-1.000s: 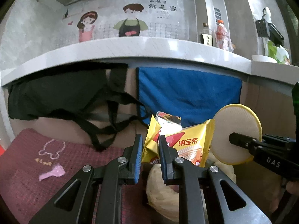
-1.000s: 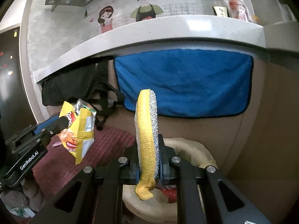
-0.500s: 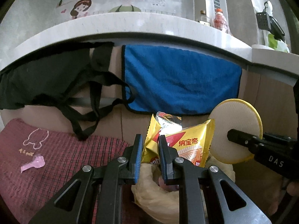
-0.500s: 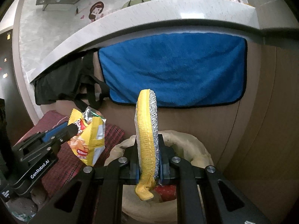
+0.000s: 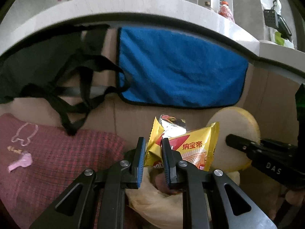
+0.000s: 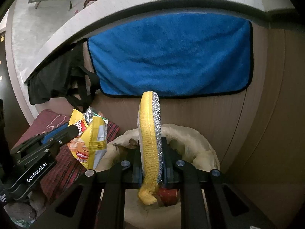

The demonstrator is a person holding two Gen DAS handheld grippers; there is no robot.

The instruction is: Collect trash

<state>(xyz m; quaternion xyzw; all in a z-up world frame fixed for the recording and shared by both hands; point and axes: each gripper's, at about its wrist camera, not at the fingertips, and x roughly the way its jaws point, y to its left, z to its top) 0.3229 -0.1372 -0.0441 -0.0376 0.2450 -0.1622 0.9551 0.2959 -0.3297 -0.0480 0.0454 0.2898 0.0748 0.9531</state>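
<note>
Two yellow snack wrappers (image 5: 194, 148), one torn with a silver lining, stand between the pads of my left gripper (image 5: 153, 143). Its jaws are opening, and the pads still touch the wrappers. From the right wrist view the wrappers (image 6: 91, 141) hang at the left gripper (image 6: 73, 131), over the bin's left rim. My right gripper (image 6: 151, 143) pinches a round yellow scouring pad (image 6: 150, 126) with a silver face, held on edge; its jaws are opening too. The pad (image 5: 236, 126) is a pale disc in the left wrist view. Below both is a trash bin lined with a cream bag (image 6: 200, 139), with trash inside.
A blue towel (image 6: 171, 57) and a black bag with straps (image 5: 47, 72) hang from the counter edge (image 5: 133, 5) behind the bin. A red plaid cushion (image 5: 57, 162) with a small pink object (image 5: 19, 164) lies at the left. Wooden panelling (image 6: 257, 114) stands at the right.
Both grippers have sunk and come closer to the bin, whose lined opening now shows larger beneath them. The wrappers and the pad stay between the jaws.
</note>
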